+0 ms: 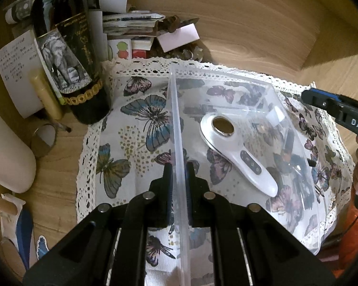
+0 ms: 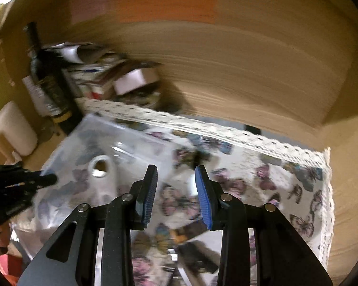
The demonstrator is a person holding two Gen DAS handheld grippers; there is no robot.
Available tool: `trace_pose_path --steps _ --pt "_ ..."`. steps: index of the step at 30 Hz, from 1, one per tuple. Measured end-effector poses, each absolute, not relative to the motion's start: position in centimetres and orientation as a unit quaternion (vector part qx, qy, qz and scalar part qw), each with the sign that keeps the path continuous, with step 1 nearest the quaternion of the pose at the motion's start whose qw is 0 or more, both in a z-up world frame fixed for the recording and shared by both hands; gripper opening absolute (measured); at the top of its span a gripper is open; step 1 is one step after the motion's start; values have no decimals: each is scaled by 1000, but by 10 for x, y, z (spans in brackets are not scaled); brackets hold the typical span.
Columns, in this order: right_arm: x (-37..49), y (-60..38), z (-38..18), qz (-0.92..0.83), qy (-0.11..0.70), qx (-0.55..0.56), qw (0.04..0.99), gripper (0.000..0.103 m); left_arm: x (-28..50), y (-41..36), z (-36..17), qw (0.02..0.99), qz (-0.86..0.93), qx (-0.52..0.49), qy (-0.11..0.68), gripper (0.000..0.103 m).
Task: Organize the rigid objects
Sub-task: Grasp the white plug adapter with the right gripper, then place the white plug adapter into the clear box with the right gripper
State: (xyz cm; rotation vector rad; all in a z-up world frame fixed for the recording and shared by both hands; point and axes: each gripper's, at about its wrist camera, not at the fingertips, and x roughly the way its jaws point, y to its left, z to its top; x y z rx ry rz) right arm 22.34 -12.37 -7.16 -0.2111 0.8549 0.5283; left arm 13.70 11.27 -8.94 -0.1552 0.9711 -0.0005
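A clear plastic box (image 1: 226, 81) stands on a butterfly-print cloth (image 1: 136, 124). A white handheld device with a round metal head (image 1: 236, 152) lies inside it. My left gripper (image 1: 179, 166) is shut on the box's near wall, one finger on each side. My right gripper (image 2: 176, 174) is open and empty above the cloth, right of the box (image 2: 88, 143); that view is blurred. The device (image 2: 102, 174) shows there too. The right gripper also appears at the right edge of the left wrist view (image 1: 336, 112).
A dark wine bottle with an elephant label (image 1: 66, 54) stands at the cloth's back left, with papers and small boxes (image 1: 131, 23) behind. A white mug (image 2: 14, 128) and a tape roll (image 1: 44, 139) sit left. Wooden walls (image 1: 250, 23) close the back and right.
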Motion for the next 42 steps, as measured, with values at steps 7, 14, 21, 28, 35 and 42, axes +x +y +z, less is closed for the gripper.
trace_pose_path --steps 7,14,21,28,35,42 --pt "257 -149 -104 224 453 -84 859 30 147 113 -90 880 3 -73 469 10" --pt "271 -140 -136 240 487 -87 835 37 151 113 -93 877 4 -73 474 10" --pt "281 -127 -159 245 506 -99 821 37 150 111 -94 877 5 -72 475 10" --pt "271 -128 -151 239 488 -98 834 37 148 112 -94 878 4 -69 474 10" --pt "245 -131 -111 248 440 -101 857 37 148 111 -94 879 5 -67 473 10" --pt "225 -121 -63 272 387 -100 875 37 147 107 -91 882 4 -56 469 10"
